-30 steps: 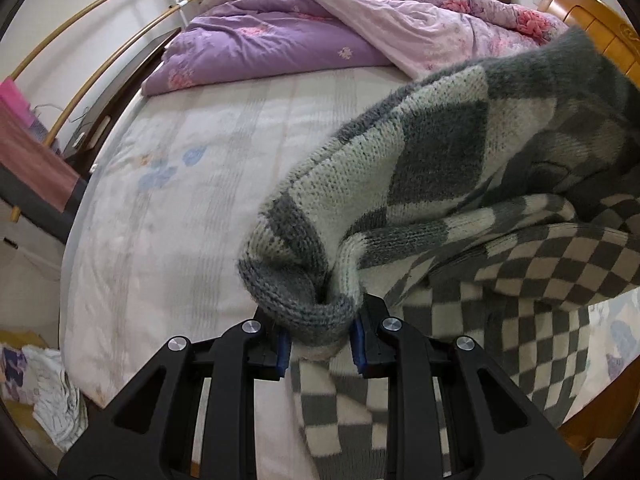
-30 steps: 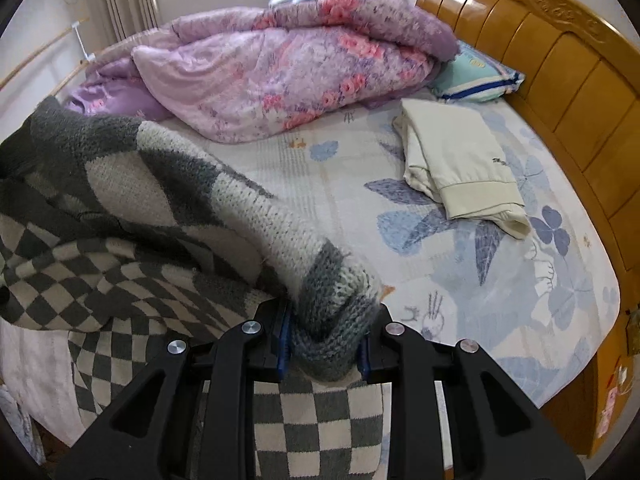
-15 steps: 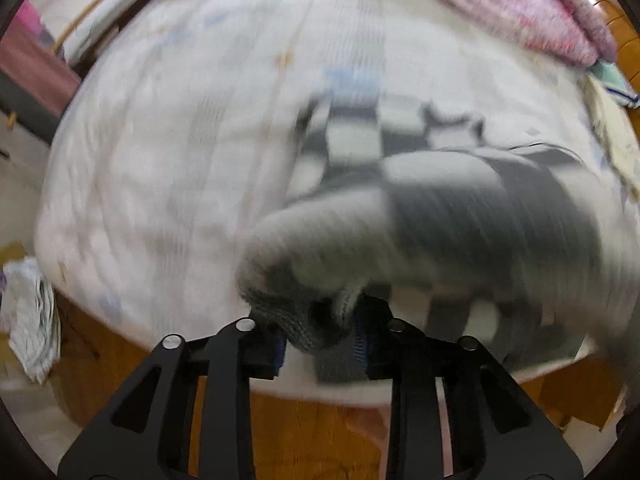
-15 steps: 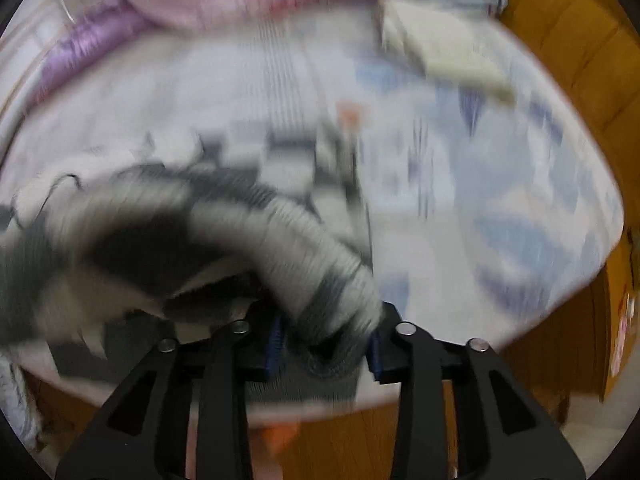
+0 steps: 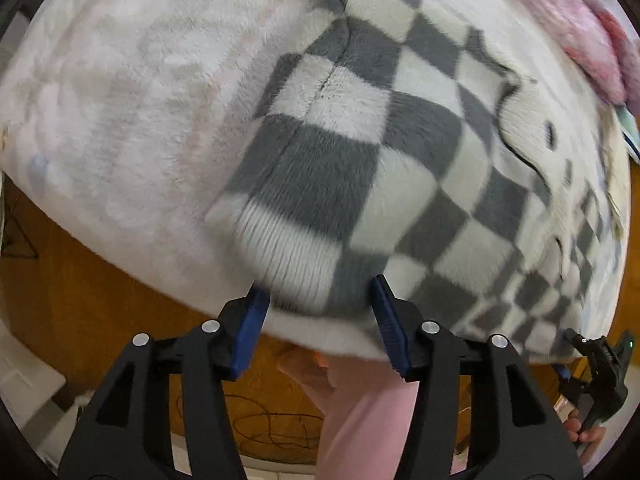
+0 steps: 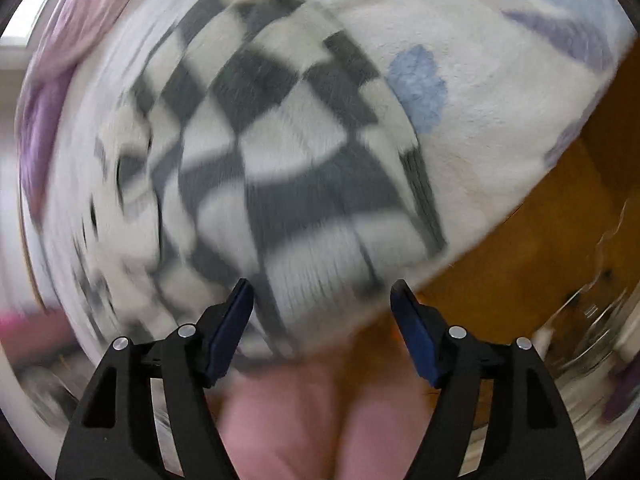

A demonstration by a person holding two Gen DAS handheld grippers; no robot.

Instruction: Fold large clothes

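Opening, both the left claw (image 5: pixel 318 294) and right claw (image 6: pixel 322 294) release the checkered sweater (image 5: pixel 380 152) onto the bed (image 5: pixel 120 100).

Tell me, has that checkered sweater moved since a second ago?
Yes. The checkered sweater came down from mid-air onto the bed, near its front edge.

Bed (image 5: pixel 120 128) w/ pale sheet: checkered sweater (image 5: pixel 360 152) flat near edge, pink quilt (image 5: pixel 592 32) behind.

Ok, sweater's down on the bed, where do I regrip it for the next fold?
Take the ribbed hem at the near bed edge, coming straight down from above. The sweater lies flat, so only that edge offers a lip. Both sets of jaws are opening, nothing pinched.
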